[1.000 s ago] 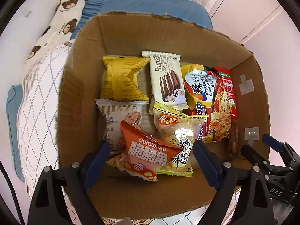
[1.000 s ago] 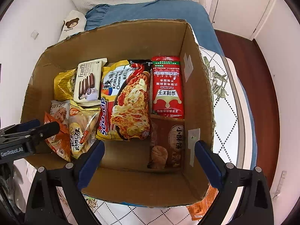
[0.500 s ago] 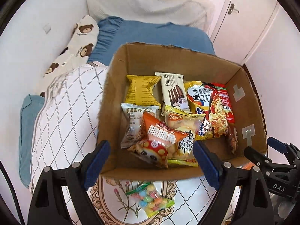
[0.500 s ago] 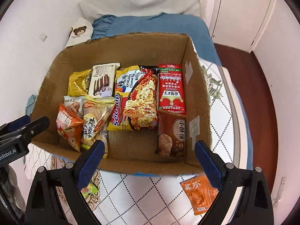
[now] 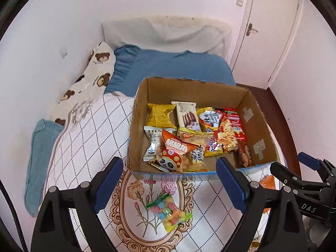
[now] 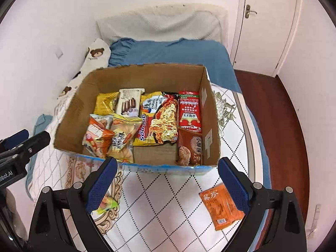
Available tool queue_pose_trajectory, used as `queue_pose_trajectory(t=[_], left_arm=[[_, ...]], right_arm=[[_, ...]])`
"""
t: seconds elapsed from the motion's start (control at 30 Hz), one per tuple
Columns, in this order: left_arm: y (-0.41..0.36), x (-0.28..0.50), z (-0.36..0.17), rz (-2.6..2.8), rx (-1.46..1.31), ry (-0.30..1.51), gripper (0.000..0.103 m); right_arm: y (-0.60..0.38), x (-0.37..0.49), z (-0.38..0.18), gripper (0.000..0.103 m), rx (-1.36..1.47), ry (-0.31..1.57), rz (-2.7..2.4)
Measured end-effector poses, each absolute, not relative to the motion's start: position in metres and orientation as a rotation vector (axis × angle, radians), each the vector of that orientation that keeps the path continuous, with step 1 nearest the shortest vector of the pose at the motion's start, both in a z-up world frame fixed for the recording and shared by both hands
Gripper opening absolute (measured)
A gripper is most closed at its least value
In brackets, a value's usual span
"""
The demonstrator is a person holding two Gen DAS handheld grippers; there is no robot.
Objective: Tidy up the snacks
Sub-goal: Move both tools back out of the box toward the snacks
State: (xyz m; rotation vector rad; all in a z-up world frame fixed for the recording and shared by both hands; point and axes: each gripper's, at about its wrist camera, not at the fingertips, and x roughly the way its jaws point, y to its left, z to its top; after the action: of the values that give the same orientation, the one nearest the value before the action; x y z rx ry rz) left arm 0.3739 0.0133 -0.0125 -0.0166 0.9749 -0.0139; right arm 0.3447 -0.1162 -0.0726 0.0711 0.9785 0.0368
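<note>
An open cardboard box [image 5: 189, 90] stands on a quilted bedspread and holds several snack packs, among them an orange panda bag [image 5: 172, 153], a wafer pack [image 5: 187, 115] and a noodle pack [image 5: 222, 130]. A bag of coloured candy [image 5: 169, 213] lies on the bedspread in front of the box, below my open, empty left gripper [image 5: 169, 180]. In the right wrist view, an orange sachet [image 6: 221, 209] lies before the box [image 6: 147, 75], by the right finger of my right gripper [image 6: 168, 180]. That gripper is open and empty.
A blue sheet [image 5: 172, 67], a bear-print pillow [image 5: 92, 73] and a white pillow [image 5: 168, 33] lie behind the box. The wall runs along the left. A dark wooden floor [image 6: 289, 126] and a white door [image 6: 264, 21] are on the right, past the bed's edge.
Both grippers have drawn back and risen from over the box. The box looks smaller, and the candy bag and the orange sachet on the bedspread have come into view.
</note>
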Motion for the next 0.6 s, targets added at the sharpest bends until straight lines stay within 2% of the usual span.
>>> queue_pose_trajectory(t=[0.33, 0.6], left_arm=[[0.002, 0.321, 0.016, -0.042, -0.002, 0.884, 0.091], [-0.008, 0.291, 0.024, -0.061, 0.003, 0.871, 0.091]], right_arm=[[-0.112, 0.285, -0.030, 0.099, 0.075, 0.860, 0.046], [-0.119, 0.248, -0.019, 0.099, 0.142, 0.824, 0.075]])
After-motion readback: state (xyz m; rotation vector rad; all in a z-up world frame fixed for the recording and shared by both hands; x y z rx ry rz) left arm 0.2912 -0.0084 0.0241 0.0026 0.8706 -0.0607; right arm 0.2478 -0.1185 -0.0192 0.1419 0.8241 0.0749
